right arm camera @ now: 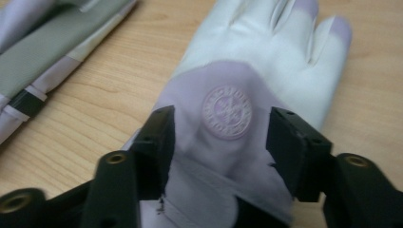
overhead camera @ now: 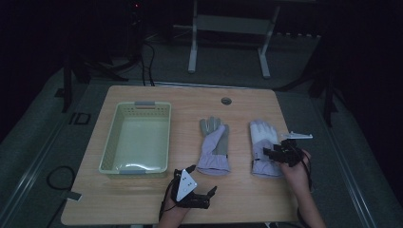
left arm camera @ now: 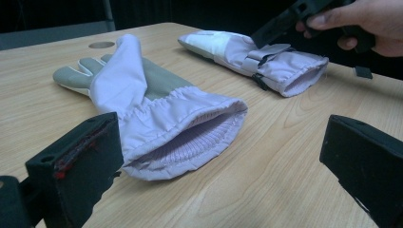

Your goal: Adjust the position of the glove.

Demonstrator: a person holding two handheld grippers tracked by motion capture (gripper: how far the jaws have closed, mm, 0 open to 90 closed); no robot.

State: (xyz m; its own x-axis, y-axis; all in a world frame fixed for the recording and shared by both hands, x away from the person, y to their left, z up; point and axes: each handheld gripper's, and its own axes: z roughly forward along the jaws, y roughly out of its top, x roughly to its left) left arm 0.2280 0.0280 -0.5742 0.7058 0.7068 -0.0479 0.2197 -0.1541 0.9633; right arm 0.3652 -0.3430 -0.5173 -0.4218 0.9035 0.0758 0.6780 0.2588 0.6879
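Observation:
Two pale lilac gloves lie flat on the wooden table (overhead camera: 157,199), fingers pointing away. The left glove (overhead camera: 214,145) has a grey palm patch; its ribbed cuff opening (left arm camera: 190,142) faces my left gripper (left arm camera: 223,161). That gripper (overhead camera: 202,179) rests near the table's front edge, just short of the cuff, jaws wide apart and nothing between them. The right glove (overhead camera: 263,137) is white at the fingers with a round emblem (right arm camera: 227,111). My right gripper (overhead camera: 267,153) hovers low over its back; the jaws (right arm camera: 221,137) stand open on either side of the emblem, pads not pressing.
A cream plastic basket (overhead camera: 142,105) with nothing in it stands on the table's left half. A round cable hole (overhead camera: 226,100) sits near the far edge. Behind the table stands a white metal frame (overhead camera: 228,28) on dark floor.

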